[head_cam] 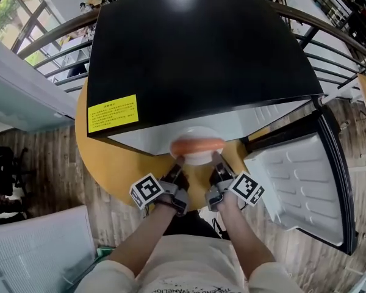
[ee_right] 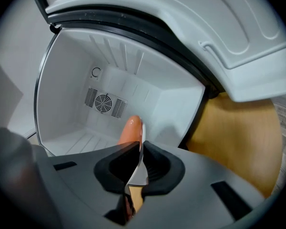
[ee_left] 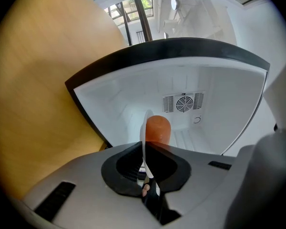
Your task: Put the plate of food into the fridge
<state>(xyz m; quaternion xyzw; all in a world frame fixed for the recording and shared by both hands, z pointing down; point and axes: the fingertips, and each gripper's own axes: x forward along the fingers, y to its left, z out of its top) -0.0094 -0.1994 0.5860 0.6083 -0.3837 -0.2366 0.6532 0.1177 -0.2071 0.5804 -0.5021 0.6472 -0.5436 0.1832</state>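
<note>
Carried a white plate bearing one orange sausage, level, at the mouth of the open black fridge, 12 o'clock from the hands. Pinched its near rim at 7 o'clock in the narrowed left gripper, and at 5 o'clock in the right gripper, likewise clamped. Reached forward with both forearms side by side over the round wooden table.

Round wooden table, plank floor, railing

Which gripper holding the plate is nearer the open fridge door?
The right gripper: the open white-lined door hangs just beside it, while the left gripper grips the opposite rim of the plate, on the yellow label side.
</note>
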